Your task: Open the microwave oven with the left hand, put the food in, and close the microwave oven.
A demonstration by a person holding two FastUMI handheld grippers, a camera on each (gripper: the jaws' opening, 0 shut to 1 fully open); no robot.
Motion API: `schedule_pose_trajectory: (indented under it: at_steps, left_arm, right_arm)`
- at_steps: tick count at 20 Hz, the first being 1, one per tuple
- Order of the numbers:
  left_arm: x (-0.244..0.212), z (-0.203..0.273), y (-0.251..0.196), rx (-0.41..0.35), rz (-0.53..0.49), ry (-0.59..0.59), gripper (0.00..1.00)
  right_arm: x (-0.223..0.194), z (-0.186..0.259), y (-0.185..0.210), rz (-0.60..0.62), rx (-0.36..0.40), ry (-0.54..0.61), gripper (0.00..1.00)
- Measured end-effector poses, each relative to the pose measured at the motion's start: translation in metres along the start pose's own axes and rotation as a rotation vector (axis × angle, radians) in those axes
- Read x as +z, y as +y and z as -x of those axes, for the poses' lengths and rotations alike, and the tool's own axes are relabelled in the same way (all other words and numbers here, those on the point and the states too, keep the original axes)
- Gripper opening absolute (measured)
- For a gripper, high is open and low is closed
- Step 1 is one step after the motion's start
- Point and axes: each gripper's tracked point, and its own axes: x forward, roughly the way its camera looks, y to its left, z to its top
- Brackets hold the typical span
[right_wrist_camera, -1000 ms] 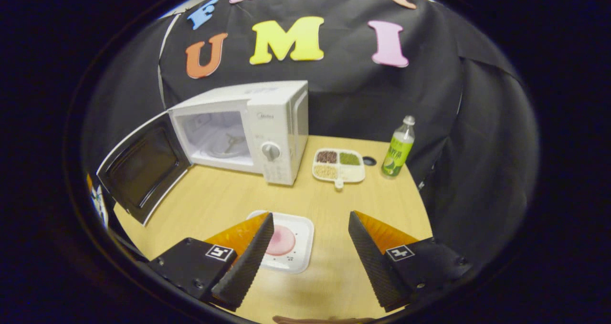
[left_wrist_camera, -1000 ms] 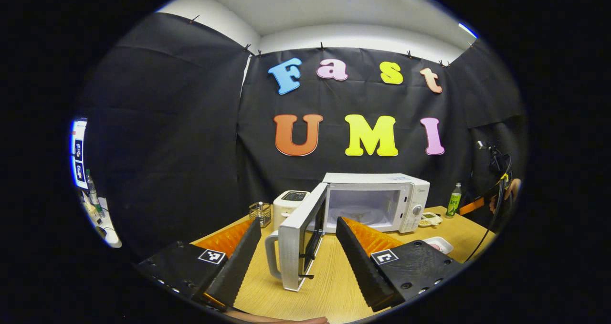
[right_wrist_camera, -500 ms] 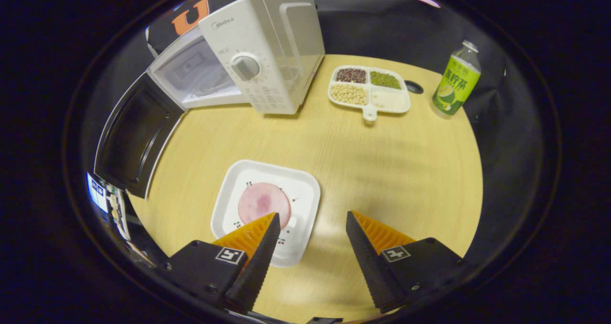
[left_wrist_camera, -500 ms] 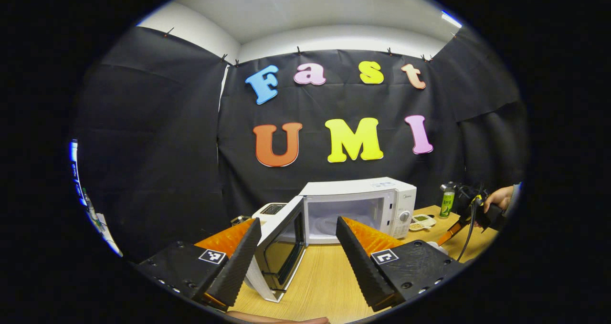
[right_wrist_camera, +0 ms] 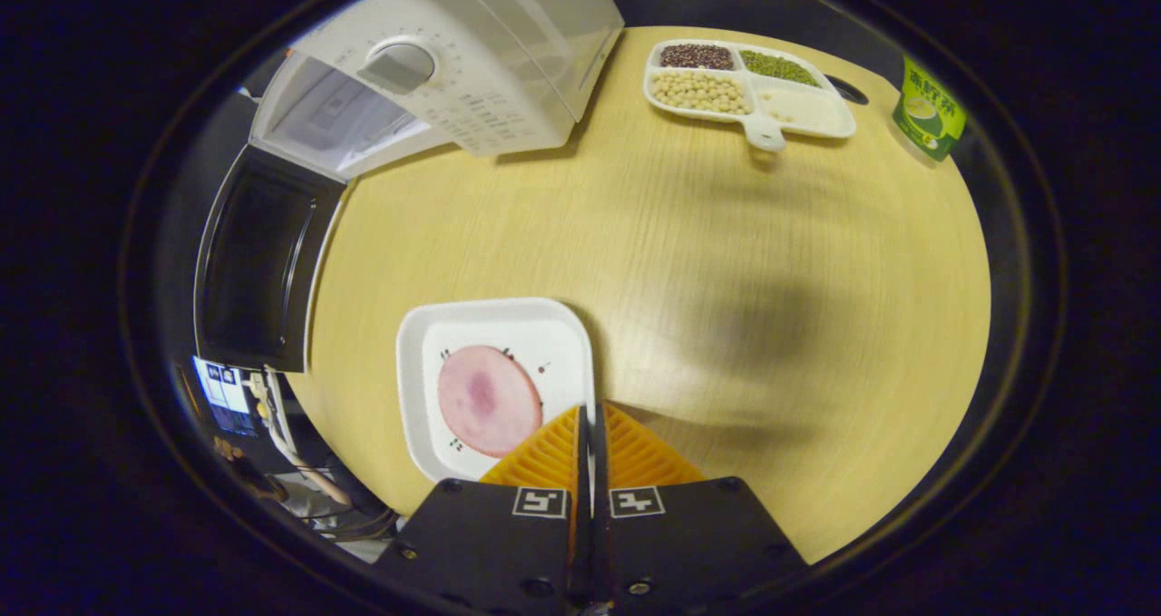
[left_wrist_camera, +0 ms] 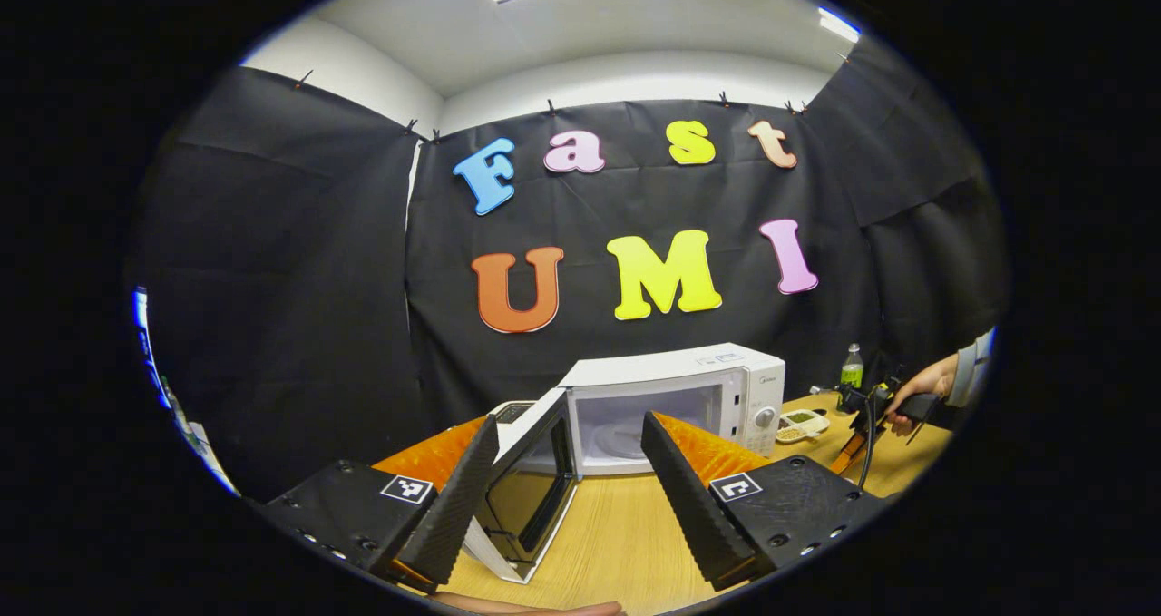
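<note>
Two grippers are working the worktop (right_wrist_camera: 689, 262): the right gripper (right_wrist_camera: 590, 435), jaws pinching the near-right rim of the light, stiff plate (right_wrist_camera: 426, 326) carrying slippery ham (right_wrist_camera: 488, 400); the left gripper (left_wrist_camera: 562, 471) is hanging wide-jawed before the open microwave (left_wrist_camera: 676, 398).

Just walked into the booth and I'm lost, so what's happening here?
A person works a gripper in each hand. The microwave stands with its door swung open, and the left gripper hangs open in front of it, holding nothing. The right gripper has its fingers shut on the right rim of the white plate carrying a pink slice of food. The plate sits on the table.
</note>
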Motion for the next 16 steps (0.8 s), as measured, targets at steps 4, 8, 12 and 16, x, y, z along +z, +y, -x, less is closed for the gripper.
schedule_pose_trajectory:
  at_steps: [4,8,12,16]
  left_arm:
    - [0.005,0.005,-0.005,-0.014,0.009,-0.022,0.95]
    - [0.003,0.009,-0.002,-0.029,0.025,-0.017,0.95]
    - [0.005,0.01,0.005,-0.034,0.016,-0.032,0.95]
    - [0.004,0.013,0.011,-0.057,0.035,-0.052,0.95]
  right_arm:
    - [-0.003,0.003,0.0,-0.016,0.054,-0.027,0.04]
    - [-0.019,0.007,0.001,-0.121,0.109,-0.017,0.04]
    - [-0.024,0.023,0.013,-0.163,0.121,-0.072,0.04]
    - [-0.024,0.042,0.049,-0.203,0.147,-0.13,0.04]
